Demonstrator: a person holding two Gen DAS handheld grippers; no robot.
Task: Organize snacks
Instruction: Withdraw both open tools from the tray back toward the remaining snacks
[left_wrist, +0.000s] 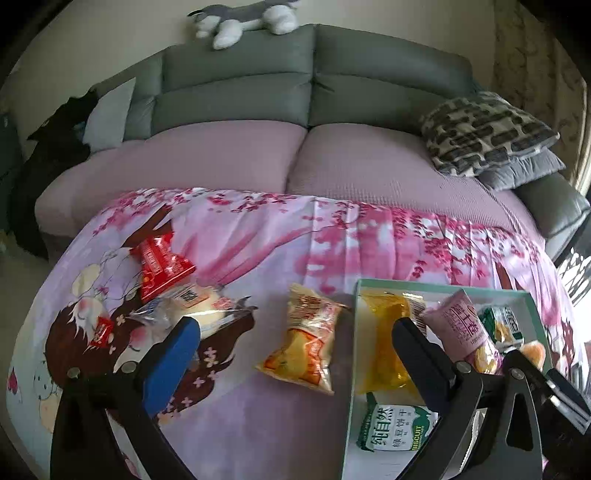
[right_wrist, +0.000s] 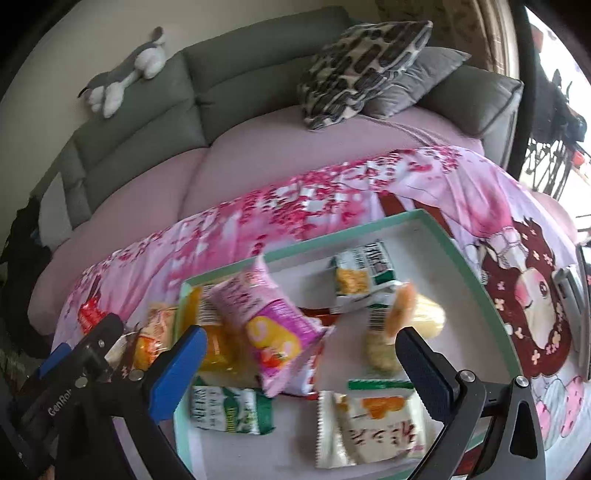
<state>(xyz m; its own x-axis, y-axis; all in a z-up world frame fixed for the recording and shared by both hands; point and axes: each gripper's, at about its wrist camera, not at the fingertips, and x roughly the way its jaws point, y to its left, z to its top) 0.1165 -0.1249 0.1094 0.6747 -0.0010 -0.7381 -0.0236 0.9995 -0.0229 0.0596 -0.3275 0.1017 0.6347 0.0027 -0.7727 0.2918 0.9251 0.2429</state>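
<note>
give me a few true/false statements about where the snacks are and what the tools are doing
1. The orange snack packet lies on the cloth outside the tray. True.
2. The pink packet sits inside the tray. True.
3. The left tool is shut on a packet. False: its jaws are wide apart, holding nothing.
4. The red packet is in the tray. False: it lies on the cloth, far from it.
5. The right tool is open above the tray. True.

Shallow mint-green cardboard tray (right_wrist: 476, 275): one. Green-and-white biscuit packets (right_wrist: 231, 408): two. Pink snack packet (right_wrist: 266, 321): one. Red foil packets (left_wrist: 160, 264): two.
</note>
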